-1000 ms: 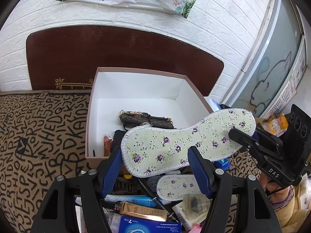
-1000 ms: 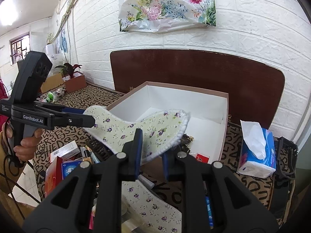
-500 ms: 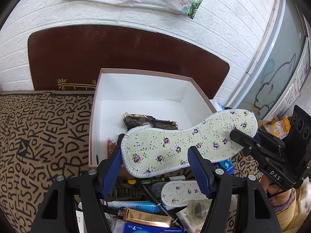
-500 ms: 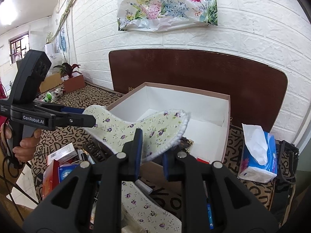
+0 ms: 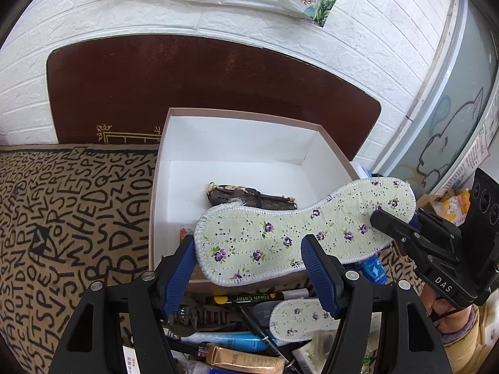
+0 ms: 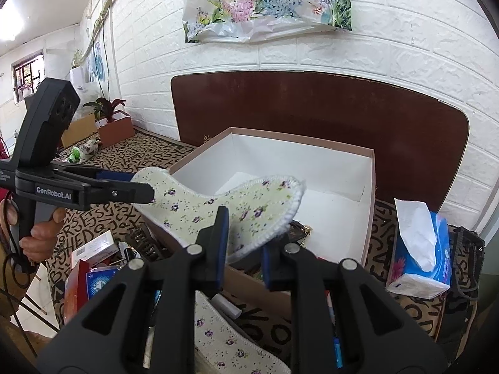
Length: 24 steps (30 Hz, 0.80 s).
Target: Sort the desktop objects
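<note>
A floral insole (image 5: 299, 233) hangs in the air over the near rim of the open white box (image 5: 237, 155). Both grippers hold it. My left gripper (image 5: 249, 271) is shut on its near end. My right gripper (image 6: 241, 249) is shut on its other end, and shows at the right of the left wrist view (image 5: 393, 224). The insole (image 6: 218, 208) spans between them in the right wrist view, with the left gripper (image 6: 137, 191) clamped on its far tip. A dark patterned pouch (image 5: 249, 198) lies in the box. A second insole (image 5: 299, 318) lies in the clutter below.
Below the grippers lie pens, a marker (image 5: 246, 298), tubes and small boxes (image 6: 93, 268). A tissue box (image 6: 421, 255) stands right of the white box (image 6: 368, 205). A dark brown board (image 5: 187, 93) leans on the brick wall behind. The lettered cloth (image 5: 62, 218) covers the table.
Both grippers have carried the insole a little forward and up toward the box. The grip on it is unchanged.
</note>
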### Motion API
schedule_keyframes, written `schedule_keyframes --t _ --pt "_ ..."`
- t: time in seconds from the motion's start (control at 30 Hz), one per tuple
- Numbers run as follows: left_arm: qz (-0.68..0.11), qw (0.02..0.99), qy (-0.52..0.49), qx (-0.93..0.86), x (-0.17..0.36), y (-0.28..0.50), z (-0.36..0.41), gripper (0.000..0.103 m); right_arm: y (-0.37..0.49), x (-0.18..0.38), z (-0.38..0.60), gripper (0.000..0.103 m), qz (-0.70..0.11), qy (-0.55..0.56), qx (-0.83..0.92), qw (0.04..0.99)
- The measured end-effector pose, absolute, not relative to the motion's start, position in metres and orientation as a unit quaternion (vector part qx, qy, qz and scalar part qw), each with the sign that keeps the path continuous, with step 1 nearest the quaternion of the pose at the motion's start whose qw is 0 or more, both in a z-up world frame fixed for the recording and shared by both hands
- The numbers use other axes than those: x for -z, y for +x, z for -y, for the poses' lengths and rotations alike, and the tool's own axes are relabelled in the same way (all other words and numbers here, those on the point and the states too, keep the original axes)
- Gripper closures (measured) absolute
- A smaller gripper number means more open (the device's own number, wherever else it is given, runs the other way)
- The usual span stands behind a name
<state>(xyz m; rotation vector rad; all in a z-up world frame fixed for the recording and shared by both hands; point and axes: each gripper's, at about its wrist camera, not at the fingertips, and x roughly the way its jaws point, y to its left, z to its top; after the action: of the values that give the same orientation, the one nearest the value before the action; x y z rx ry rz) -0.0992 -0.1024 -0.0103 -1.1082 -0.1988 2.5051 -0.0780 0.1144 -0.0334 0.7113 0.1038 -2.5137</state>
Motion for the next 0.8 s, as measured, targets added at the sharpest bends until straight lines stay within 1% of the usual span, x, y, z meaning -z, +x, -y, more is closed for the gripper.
schedule_keyframes --t 0.8 --pt "0.062 0.179 -0.414 -0.890 0.023 -0.125 0.104 0.034 -0.109 0.050 -0.101 0.083 -0.049 0.306 0.915 0.257"
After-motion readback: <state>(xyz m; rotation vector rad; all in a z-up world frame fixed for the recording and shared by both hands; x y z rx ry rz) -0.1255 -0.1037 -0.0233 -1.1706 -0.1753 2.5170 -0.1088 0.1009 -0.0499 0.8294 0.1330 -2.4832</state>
